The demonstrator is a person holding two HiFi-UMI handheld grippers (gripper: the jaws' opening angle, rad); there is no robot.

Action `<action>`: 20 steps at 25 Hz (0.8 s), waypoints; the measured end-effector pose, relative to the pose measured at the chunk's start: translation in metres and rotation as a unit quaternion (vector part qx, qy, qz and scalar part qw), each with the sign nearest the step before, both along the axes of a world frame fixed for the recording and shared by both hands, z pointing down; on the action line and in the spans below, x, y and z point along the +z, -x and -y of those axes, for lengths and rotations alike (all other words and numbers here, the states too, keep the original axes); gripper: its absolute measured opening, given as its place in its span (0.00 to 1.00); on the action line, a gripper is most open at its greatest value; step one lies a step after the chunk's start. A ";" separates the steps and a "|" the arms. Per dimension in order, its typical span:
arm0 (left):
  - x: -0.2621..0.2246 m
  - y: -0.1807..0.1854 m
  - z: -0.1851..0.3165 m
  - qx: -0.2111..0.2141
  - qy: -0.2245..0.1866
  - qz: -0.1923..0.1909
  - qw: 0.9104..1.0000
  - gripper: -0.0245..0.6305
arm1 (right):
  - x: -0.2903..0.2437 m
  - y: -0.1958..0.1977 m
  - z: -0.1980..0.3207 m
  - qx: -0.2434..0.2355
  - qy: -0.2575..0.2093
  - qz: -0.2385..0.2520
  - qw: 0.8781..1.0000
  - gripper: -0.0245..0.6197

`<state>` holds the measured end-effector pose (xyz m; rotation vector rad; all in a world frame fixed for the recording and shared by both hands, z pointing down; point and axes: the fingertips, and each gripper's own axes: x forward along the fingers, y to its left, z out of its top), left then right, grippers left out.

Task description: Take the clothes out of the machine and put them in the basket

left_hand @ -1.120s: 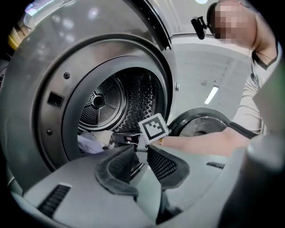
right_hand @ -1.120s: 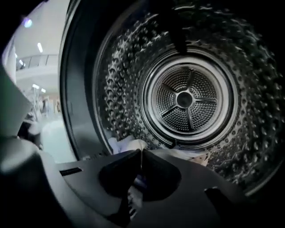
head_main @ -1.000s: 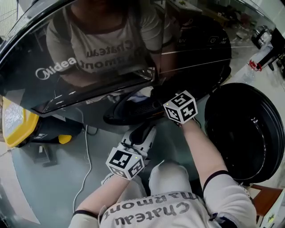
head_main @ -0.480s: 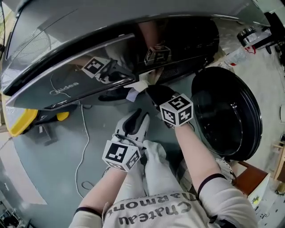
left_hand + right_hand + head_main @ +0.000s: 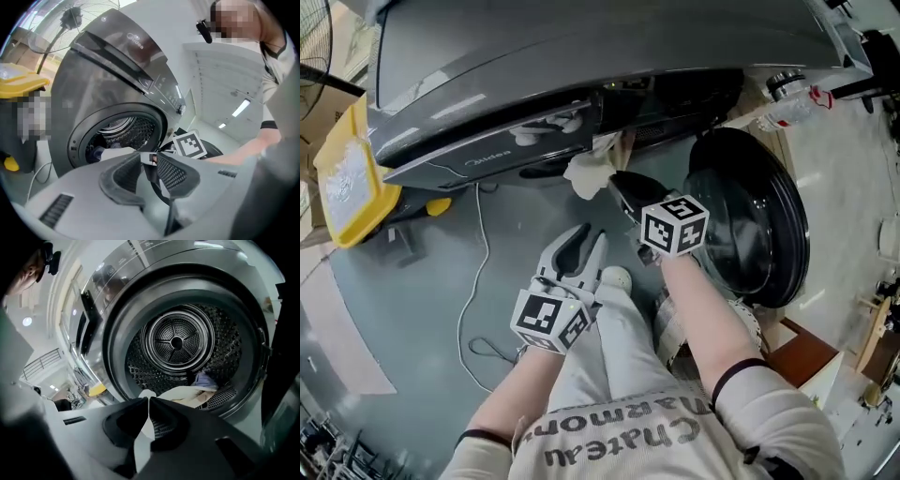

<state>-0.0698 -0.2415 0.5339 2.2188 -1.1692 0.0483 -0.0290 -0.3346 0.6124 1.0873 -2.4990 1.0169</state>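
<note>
Our right tongs (image 5: pixel 148 401) shut tight on cream cloth (image 5: pixel 586 173). Cloth at washer (image 5: pixel 581 75) mouth, half out. Its long way runs from drum (image 5: pixel 177 341) floor out to right tongs. Far end lies inside drum, by blue cloth (image 5: pixel 206 379). Our left tongs (image 5: pixel 591 234) open, hold nothing, near our knee (image 5: pixel 614 279). Door (image 5: pixel 741 220) open at right. One second back, both tongs close at dark mouth, no cloth out. Now tongs pulled back, cloth out.
</note>
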 end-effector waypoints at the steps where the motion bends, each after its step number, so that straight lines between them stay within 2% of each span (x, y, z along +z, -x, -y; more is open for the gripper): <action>1: -0.007 0.001 0.000 -0.004 0.002 0.002 1.000 0.19 | -0.006 -0.001 -0.001 0.004 0.007 0.005 1.000 0.09; 14: -0.113 0.004 0.009 -0.019 -0.015 0.042 0.999 0.19 | -0.105 -0.010 -0.024 -0.007 0.044 0.061 0.997 0.09; 20: -0.165 0.006 0.010 -0.016 -0.030 0.038 0.999 0.18 | -0.171 -0.010 -0.031 -0.028 0.014 0.075 0.997 0.09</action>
